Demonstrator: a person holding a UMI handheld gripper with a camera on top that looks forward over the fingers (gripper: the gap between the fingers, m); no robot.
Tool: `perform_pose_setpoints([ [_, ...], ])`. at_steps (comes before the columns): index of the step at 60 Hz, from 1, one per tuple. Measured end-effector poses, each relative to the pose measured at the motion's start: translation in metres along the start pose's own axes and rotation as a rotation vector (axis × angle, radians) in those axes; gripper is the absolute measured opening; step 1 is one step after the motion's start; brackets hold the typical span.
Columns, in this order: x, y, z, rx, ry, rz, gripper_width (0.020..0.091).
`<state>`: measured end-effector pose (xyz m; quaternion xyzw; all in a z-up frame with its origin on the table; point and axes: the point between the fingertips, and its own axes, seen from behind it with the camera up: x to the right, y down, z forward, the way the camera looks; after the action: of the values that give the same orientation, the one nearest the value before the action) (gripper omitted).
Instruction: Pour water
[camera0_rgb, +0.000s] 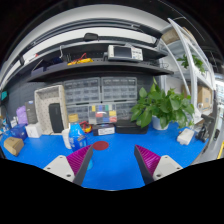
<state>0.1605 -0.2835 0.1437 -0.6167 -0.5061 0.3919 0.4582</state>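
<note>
- While the gripper (112, 160) hangs above the blue table (115, 150), its two fingers stand wide apart with nothing between them; the left pad (82, 160) looks purple-red, the right pad (148, 157) magenta.
- Beyond the left finger, toward the back of the table, stands a blue bottle-like object (76, 137), well apart from the fingers; whether it holds water cannot be told.
- Just beside it to the right sits a small white item with red marks (105, 130), too small to name.
- At the far right of the table a leafy green plant (162, 105) stands in a pot.
- Behind the table, shelves (95, 68) carry boxes, and a rack of small drawers (100, 97) sits below them.
- Off to the left, a white and black appliance (50, 108) stands upright against the back.
- Near the table's left end lie a few small things, purple and brown, too blurred to tell.
</note>
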Motion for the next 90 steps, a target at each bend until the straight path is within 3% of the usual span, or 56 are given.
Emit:
perform_pose_setpoints([
  [20,-0.098,0.059,0.02,0.031,-0.207,-0.026,0.0867],
  [43,-0.121,0.032,0.1,0.107,-0.185,-0.109,0.085],
  [50,-0.127,0.024,0.107,0.141,-0.193,-0.141,0.0756],
  [53,-0.128,0.022,0.11,0.153,-0.187,-0.151,0.0639],
  [57,-0.125,0.02,0.115,0.171,-0.172,-0.172,0.0583],
  [58,-0.126,0.019,0.114,0.177,-0.166,-0.179,0.0531],
  [65,-0.128,0.018,0.114,0.192,-0.177,-0.175,0.048],
  [69,-0.131,0.019,0.115,0.188,-0.187,-0.182,0.0401],
  [70,-0.131,0.019,0.115,0.188,-0.189,-0.185,0.0416],
  [71,-0.132,0.019,0.116,0.187,-0.191,-0.187,0.0372],
  [90,-0.132,0.013,0.131,0.131,-0.204,-0.332,0.0371],
])
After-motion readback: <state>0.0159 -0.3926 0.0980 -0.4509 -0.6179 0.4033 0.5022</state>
